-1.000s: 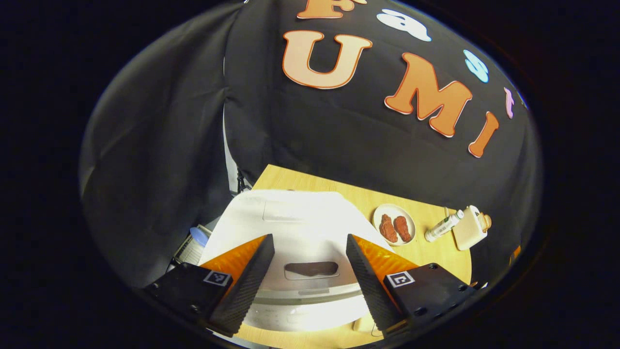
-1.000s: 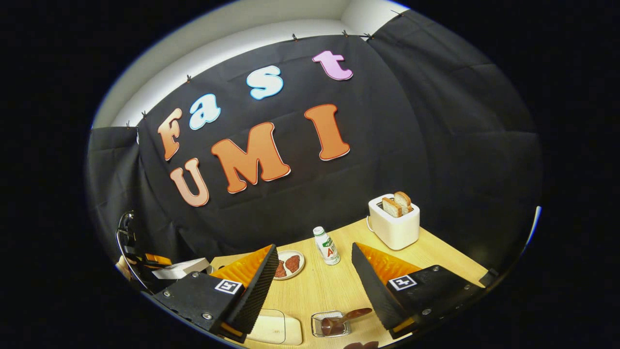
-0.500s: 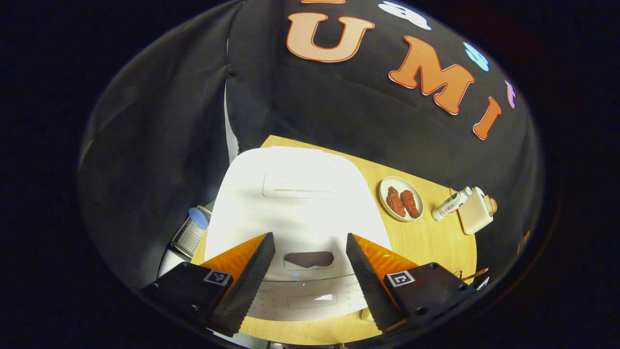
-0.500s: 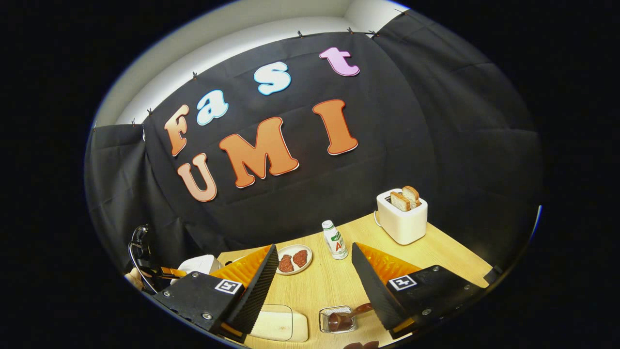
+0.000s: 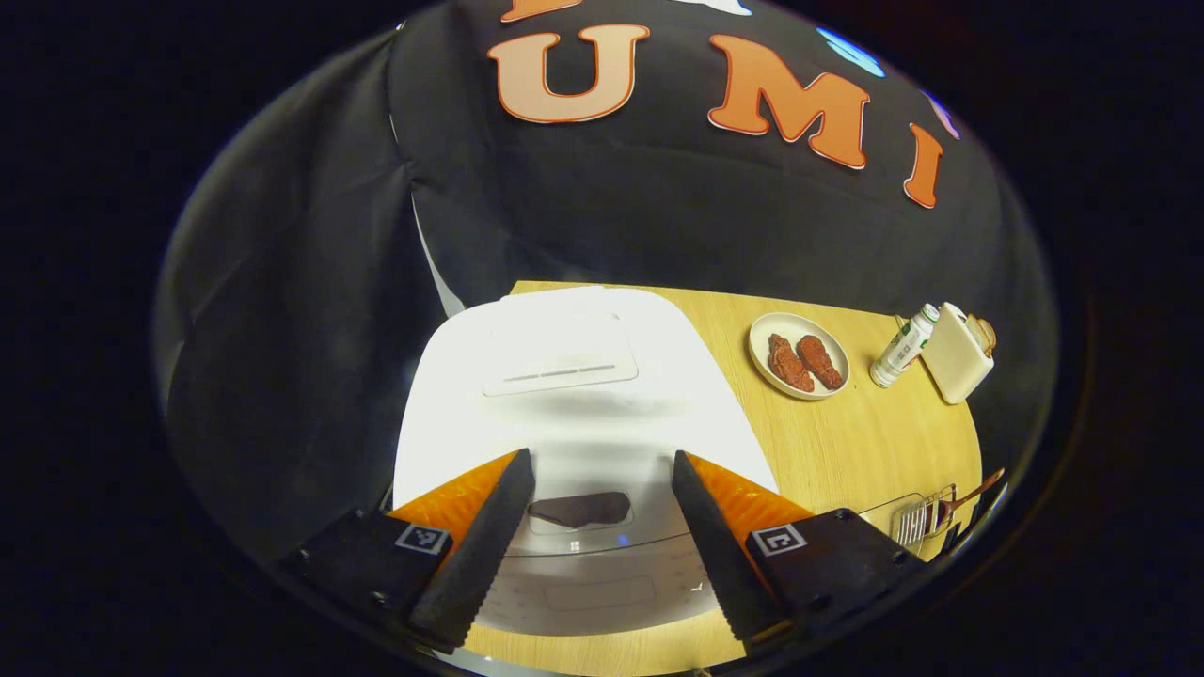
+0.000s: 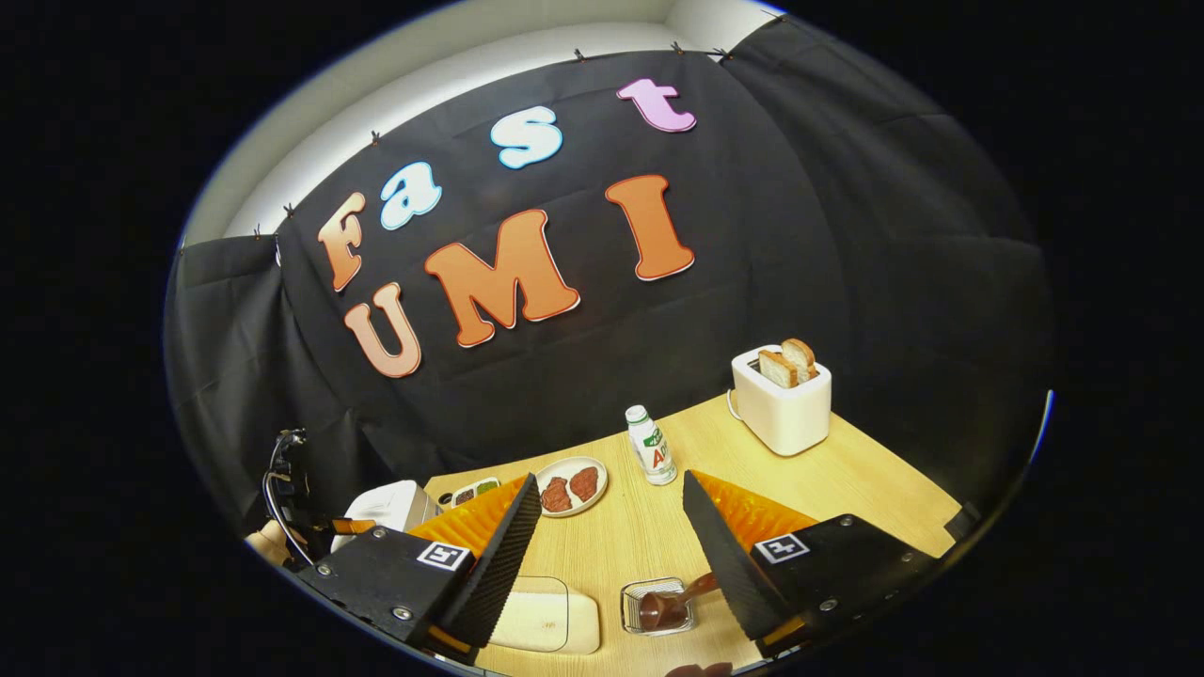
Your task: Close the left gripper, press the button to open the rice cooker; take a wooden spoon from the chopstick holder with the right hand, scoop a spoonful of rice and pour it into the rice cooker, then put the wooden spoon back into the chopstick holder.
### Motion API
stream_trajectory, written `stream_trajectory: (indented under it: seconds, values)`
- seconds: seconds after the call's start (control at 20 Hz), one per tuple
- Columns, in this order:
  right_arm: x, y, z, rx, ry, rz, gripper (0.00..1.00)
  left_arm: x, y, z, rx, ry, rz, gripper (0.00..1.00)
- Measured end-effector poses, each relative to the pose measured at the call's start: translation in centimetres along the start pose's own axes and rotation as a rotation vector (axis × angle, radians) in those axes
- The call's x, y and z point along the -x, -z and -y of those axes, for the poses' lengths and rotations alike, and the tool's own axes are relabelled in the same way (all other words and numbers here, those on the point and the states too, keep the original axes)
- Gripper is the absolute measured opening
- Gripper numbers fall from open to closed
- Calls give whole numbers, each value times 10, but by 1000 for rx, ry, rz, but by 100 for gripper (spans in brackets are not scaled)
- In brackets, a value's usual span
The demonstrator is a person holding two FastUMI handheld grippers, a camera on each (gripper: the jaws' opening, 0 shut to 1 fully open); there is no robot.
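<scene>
White rice cooker (image 5: 564, 395), lid down; both grippers' jaws spread, empty.

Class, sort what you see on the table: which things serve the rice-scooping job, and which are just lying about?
For the job:
- rice cooker
- wooden spoon
- chopstick holder
- rice container

Lying about:
- toaster with bread
- bottle
- plate of meat

Two toast slices (image 6: 788, 362), one bottle (image 6: 651, 445)
</scene>
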State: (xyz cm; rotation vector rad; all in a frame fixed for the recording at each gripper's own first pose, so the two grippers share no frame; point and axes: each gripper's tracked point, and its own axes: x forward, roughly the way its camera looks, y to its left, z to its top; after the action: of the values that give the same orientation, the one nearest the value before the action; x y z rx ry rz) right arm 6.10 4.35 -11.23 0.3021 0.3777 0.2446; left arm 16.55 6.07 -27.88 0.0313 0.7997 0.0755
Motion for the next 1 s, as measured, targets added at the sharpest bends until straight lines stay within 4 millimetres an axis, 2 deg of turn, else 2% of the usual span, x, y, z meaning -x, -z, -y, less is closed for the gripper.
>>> stream_trajectory:
  seconds: [0.15, 0.3, 0.5, 0.7, 0.85, 0.95, 1.0]
  values:
    - [0, -3, 2, 24, 16, 6, 95, 8, -11, -1, 57, -7, 50, 100]
    - [2, -19, -2, 50, 27, 34, 94, 34, -41, -6, 69, -10, 163, 100]
    - [5, -55, -10, 97, 43, 98, 94, 101, -103, -4, 40, 7, 339, 100]
    - [17, -100, -25, 154, 50, 182, 94, 182, -164, 4, -2, 15, 533, 100]
    - [33, -135, -38, 204, 60, 248, 94, 235, -197, 15, -11, 56, 657, 99]
    - [45, -159, -43, 237, 75, 298, 94, 265, -210, 15, -22, 53, 718, 97]
    - [51, -166, -48, 251, 77, 319, 94, 276, -213, 15, -24, 56, 739, 99]
